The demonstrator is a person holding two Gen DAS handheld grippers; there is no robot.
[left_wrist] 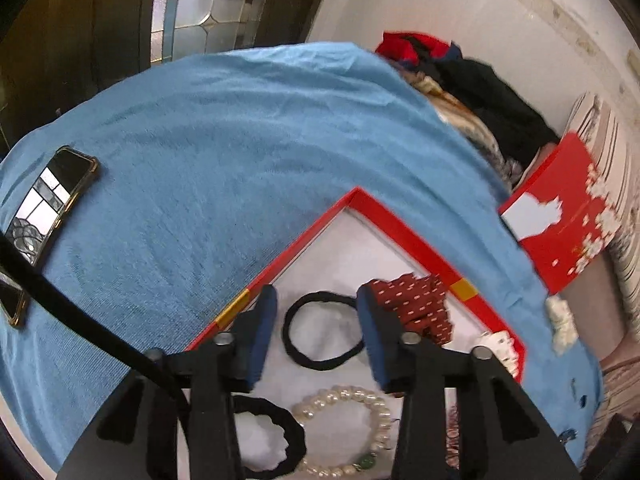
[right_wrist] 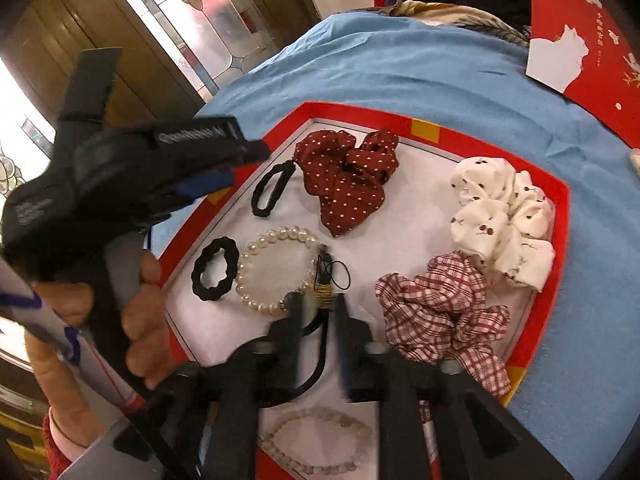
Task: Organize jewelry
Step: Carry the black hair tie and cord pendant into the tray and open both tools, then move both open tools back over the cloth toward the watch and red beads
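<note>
A red-rimmed tray [right_wrist: 560,216] with a white lining lies on a blue cloth. It holds a pearl bracelet [right_wrist: 256,276], two black hair ties [right_wrist: 214,270] [right_wrist: 270,188], a red dotted scrunchie [right_wrist: 344,180], a white scrunchie [right_wrist: 504,224], a plaid scrunchie [right_wrist: 444,312] and a grey bead bracelet [right_wrist: 316,440]. My right gripper [right_wrist: 318,316] is nearly shut around a black cord with a gold-wrapped charm [right_wrist: 326,294]. My left gripper [left_wrist: 316,300] is open above the tray [left_wrist: 400,228], over a black hair tie [left_wrist: 320,332], with the pearl bracelet [left_wrist: 344,432] below.
A phone [left_wrist: 48,208] lies on the blue cloth [left_wrist: 240,140] at the left. A red box lid [left_wrist: 560,216] with a white cat shape stands at the right. Piled clothes [left_wrist: 480,100] lie beyond the cloth by the wall.
</note>
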